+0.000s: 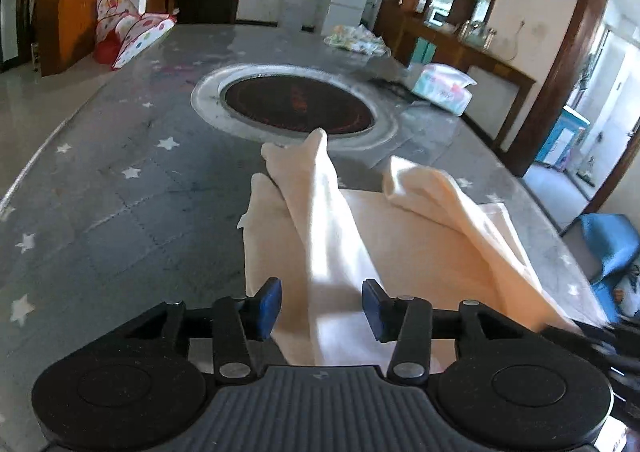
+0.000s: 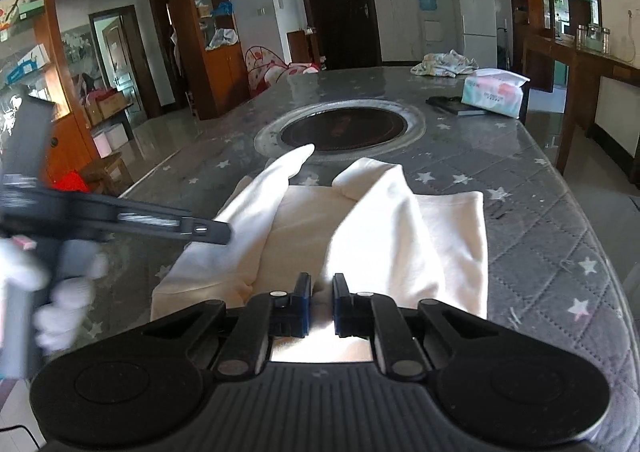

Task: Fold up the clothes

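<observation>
Grey star-printed quilted cloth covers the long table [image 2: 540,219], a round black hob [image 2: 344,129] sunk in its middle. Left gripper [image 1: 320,306] stands parted over a raised fold, pads clear of it. Right gripper [image 2: 321,306] is nearly together, seemingly pinching a ridge of the cream-white soft garment [image 2: 400,219], which lies at the table's near edge — two sleeves flipped inward. To fold well, I judge: lift evenly, keep the hem square, lay it flat toward the hob — no dragging.
</observation>
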Available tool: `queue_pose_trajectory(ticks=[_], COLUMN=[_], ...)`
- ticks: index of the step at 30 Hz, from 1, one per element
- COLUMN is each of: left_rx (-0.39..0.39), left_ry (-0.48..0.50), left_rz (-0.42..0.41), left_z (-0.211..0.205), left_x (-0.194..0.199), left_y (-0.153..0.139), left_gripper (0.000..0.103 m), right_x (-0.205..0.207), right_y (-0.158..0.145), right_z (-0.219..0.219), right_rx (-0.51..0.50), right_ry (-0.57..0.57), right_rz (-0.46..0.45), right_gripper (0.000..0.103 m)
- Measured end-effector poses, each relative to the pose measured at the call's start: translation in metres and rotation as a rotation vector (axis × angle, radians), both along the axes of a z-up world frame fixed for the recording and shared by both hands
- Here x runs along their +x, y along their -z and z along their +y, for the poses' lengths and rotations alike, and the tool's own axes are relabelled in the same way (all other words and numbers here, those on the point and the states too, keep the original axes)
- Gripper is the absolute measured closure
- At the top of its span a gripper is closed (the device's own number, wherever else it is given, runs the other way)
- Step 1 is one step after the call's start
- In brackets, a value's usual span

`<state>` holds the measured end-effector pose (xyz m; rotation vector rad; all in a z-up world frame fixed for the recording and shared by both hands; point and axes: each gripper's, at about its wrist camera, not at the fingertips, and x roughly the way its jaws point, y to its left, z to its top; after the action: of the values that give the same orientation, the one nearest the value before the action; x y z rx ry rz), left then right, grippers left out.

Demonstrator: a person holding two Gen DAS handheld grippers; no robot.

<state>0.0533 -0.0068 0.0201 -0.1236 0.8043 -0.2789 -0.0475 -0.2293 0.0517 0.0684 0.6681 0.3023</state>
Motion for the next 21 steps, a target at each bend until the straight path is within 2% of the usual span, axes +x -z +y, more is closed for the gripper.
queue_pose_trajectory(ticks=[2, 3, 5, 7, 13, 19, 21], left_rx=[-0.012, -0.018, -0.071, -0.072, -0.085, -0.102, -0.103], left_ry=[0.012, 0.019, 0.050, 0.052, -0.005, -0.094, -0.129], left_rz=[0.000, 0.000, -0.005, -0.032, -0.097, -0.179, -0.183], left_z=[-0.002, -0.003, 0.000, 0.002, 0.024, 0.063, 0.076], left_x=[0.007, 0.011, 0.012, 0.007, -0.032, -0.099, -0.122], left_y=[0.006, 0.009, 0.012, 0.010, -0.011, -0.034, -0.037], left_gripper=[0.057, 0.064, 0.090, 0.097, 0.099, 0.099, 0.099], right_x=[-0.007, -0.010, -0.016, -0.020, -0.028, -0.035, -0.039], right_y=[-0.003, -0.003, -0.004, -0.004, 0.002, 0.006, 0.006], right_z=[-0.004, -0.006, -0.010, -0.013, -0.018, -0.018, -0.015], right_rx=[0.006, 0.007, 0.009, 0.007, -0.014, -0.029, -0.036], right_ry=[0.001, 0.000, -0.002, -0.003, -0.003, -0.020, -0.044], right_rz=[-0.005, -0.005, -0.004, 0.000, 0.026, 0.041, 0.045], right_gripper=[0.094, 0.094, 0.094, 0.094, 0.094, 0.094, 0.094])
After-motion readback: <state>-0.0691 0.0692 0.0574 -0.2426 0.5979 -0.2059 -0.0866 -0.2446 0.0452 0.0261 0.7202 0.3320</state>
